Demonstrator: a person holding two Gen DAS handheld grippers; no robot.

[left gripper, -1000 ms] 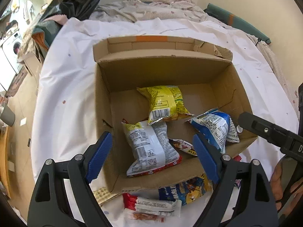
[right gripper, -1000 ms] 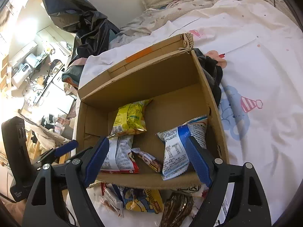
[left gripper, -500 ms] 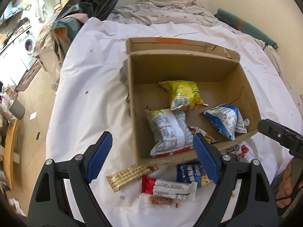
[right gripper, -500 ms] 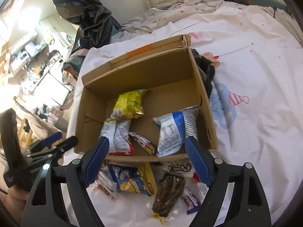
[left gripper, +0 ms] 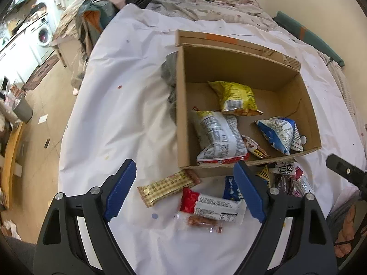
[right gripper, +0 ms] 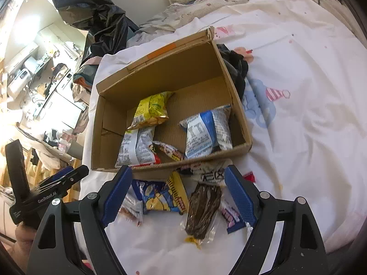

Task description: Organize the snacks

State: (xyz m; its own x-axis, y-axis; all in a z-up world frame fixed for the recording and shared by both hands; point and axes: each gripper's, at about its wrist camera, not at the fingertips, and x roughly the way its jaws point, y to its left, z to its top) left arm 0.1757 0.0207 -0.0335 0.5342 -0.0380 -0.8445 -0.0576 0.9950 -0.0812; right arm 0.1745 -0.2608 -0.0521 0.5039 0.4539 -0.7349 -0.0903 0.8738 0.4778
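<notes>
White bedsheet (left gripper: 119, 119) under cardboard box (left gripper: 181, 123)

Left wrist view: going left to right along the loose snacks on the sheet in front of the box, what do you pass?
Gold bar wrapper → red-and-white packet, with a clear-wrapped sausage stick just below it → blue packet, partly behind the gripper finger → dark brown snack.
</notes>
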